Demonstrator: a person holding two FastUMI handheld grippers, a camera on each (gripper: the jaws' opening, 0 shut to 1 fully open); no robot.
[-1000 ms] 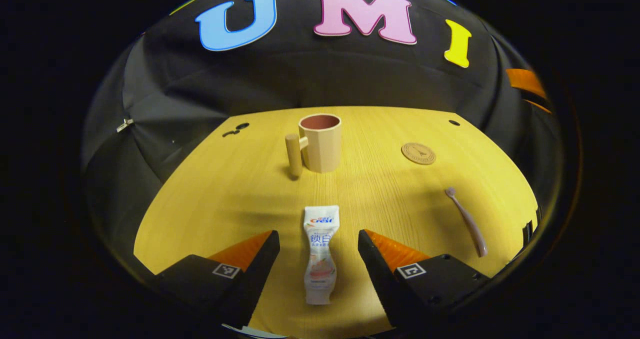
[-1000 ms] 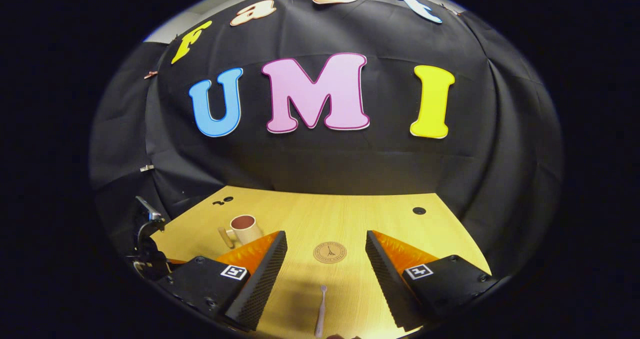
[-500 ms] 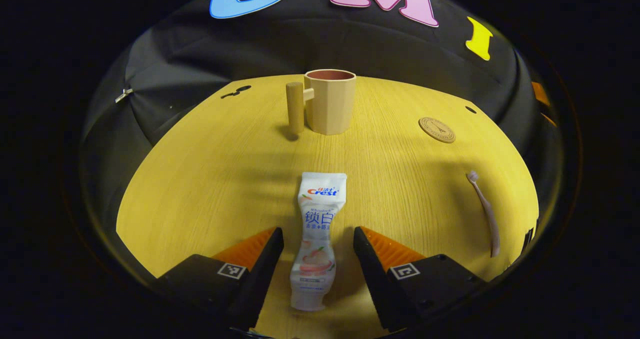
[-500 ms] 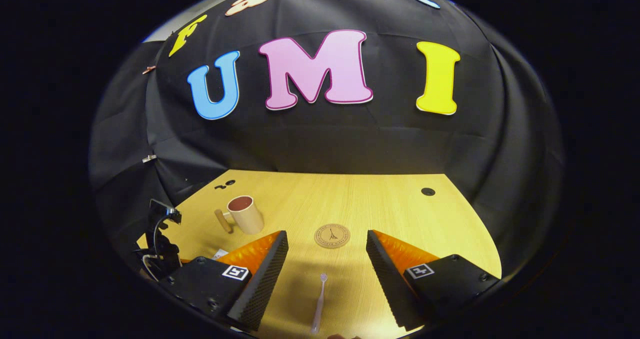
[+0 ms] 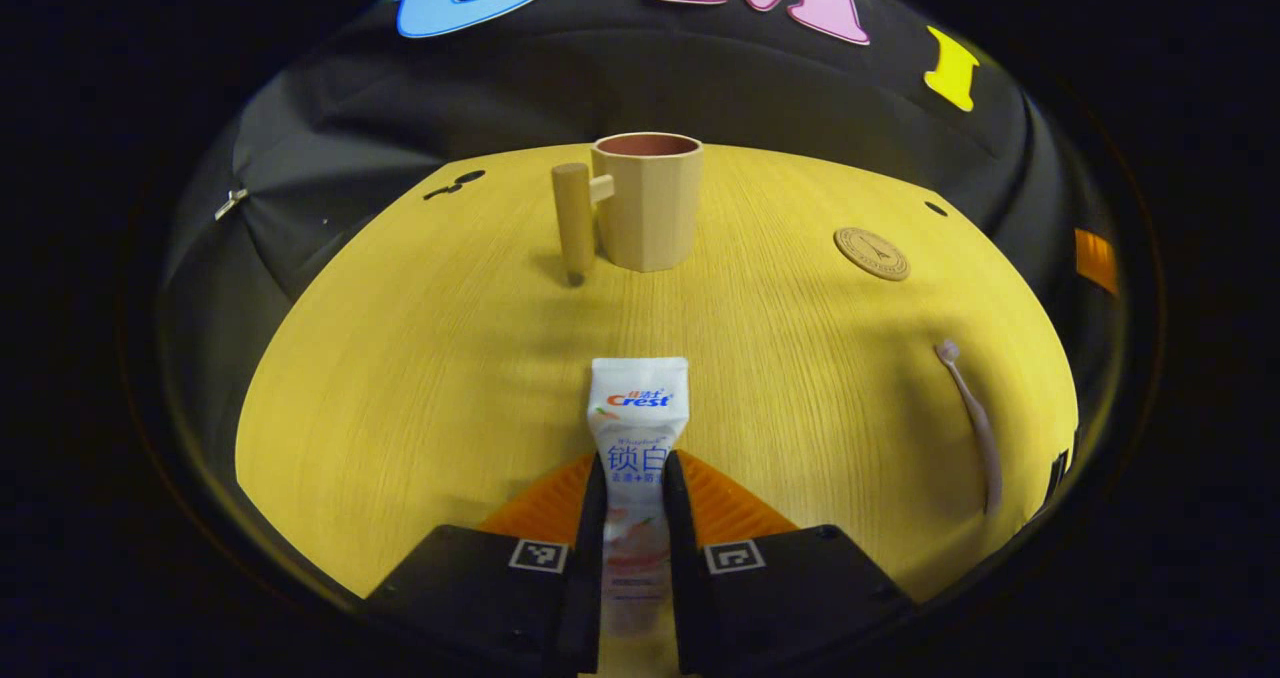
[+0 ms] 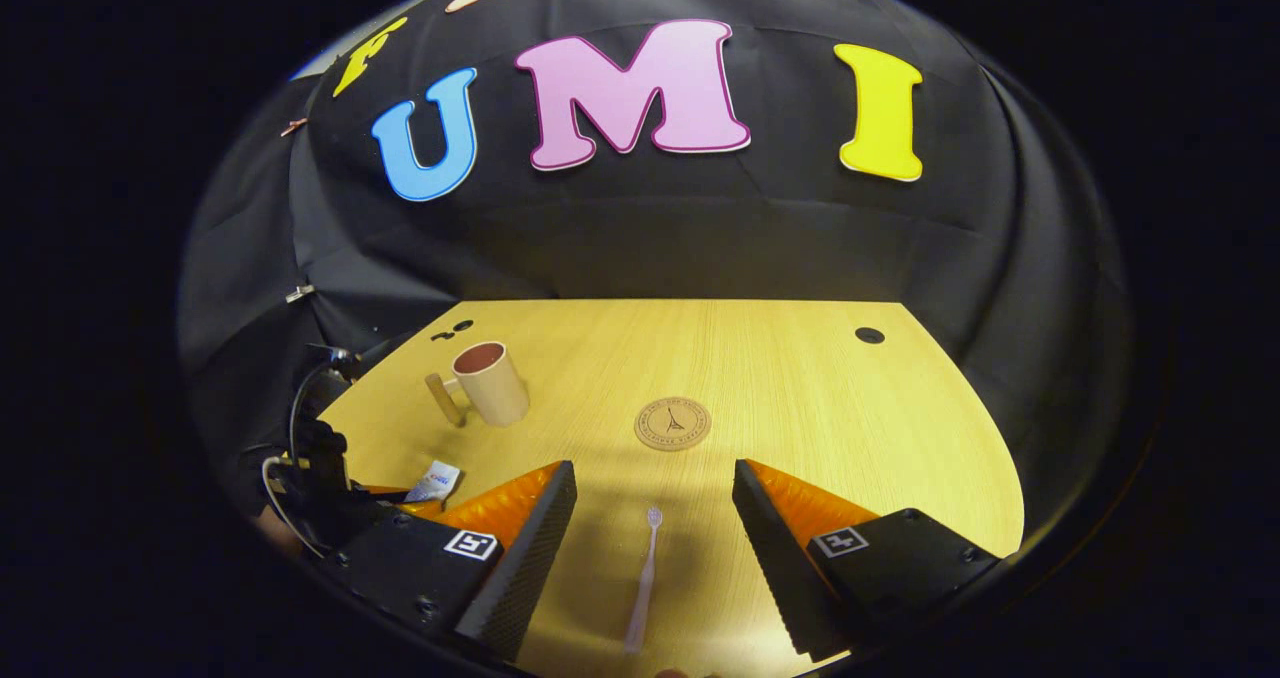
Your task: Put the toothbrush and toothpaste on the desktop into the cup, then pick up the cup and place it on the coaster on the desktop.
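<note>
Since the earlier frame your left gripper [image 5: 634,518] has closed: in the left gripper view, bottom centre, both fingers pinch the toothpaste [image 5: 636,428]; the cup [image 5: 645,200] stands at upper centre. In the right gripper view your right gripper [image 6: 650,518] gapes wide around the toothbrush [image 6: 643,578], below the central coaster [image 6: 672,424].

Wood-grain desktop [image 5: 420,358], matt cup [image 5: 650,203], glossy plastic toothpaste [image 5: 636,428], ribbed jaws.
</note>
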